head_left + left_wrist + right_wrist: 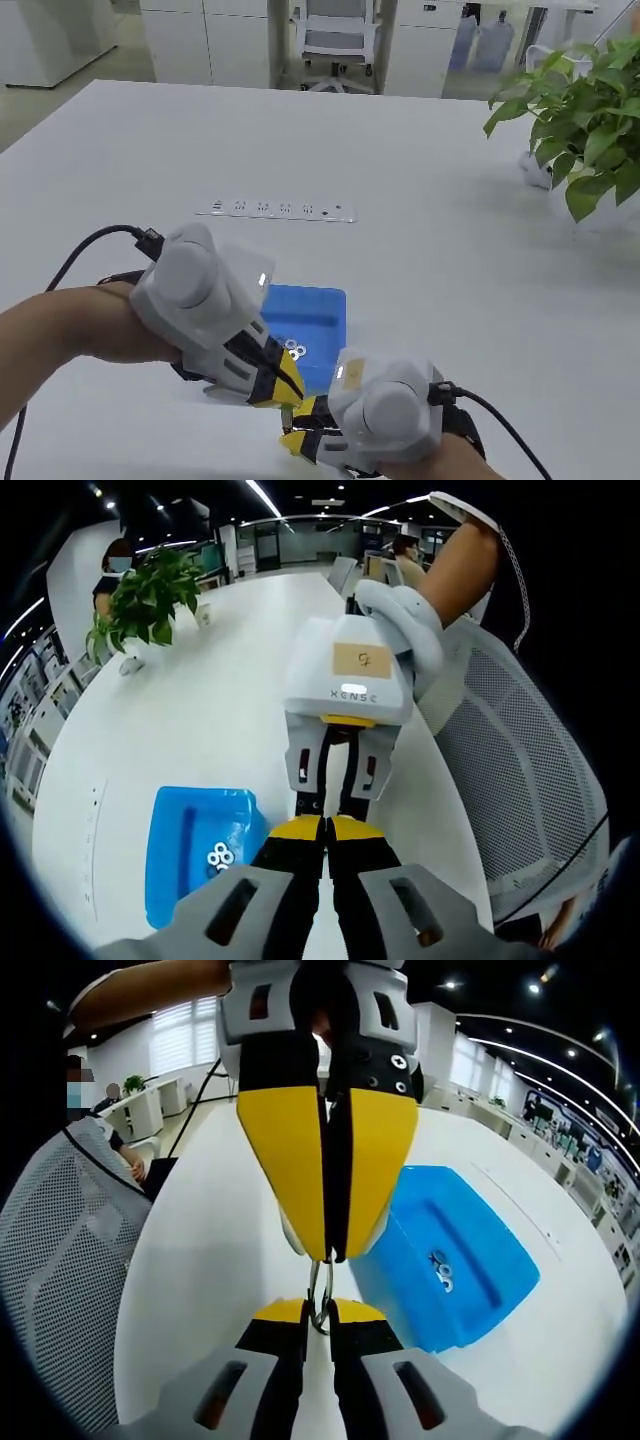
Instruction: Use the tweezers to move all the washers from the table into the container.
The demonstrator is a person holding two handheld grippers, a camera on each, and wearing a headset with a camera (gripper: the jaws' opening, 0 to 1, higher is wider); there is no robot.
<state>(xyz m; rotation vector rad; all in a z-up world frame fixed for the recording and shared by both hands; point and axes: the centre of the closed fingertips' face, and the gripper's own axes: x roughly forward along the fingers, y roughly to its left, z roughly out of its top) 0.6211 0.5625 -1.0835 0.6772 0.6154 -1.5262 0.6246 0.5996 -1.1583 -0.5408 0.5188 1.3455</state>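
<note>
At the near edge of the desk, the left gripper and right gripper meet tip to tip, both clenched on the thin metal tweezers. Just beyond them sits the blue container, with a cluster of washers on its floor. This looks like a handover or regrip, so next one gripper must let go without dropping the tool.

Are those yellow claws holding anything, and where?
Metal tweezers, gripped by both: the left hand-held gripper on one end, the right hand-held gripper on the other.
</note>
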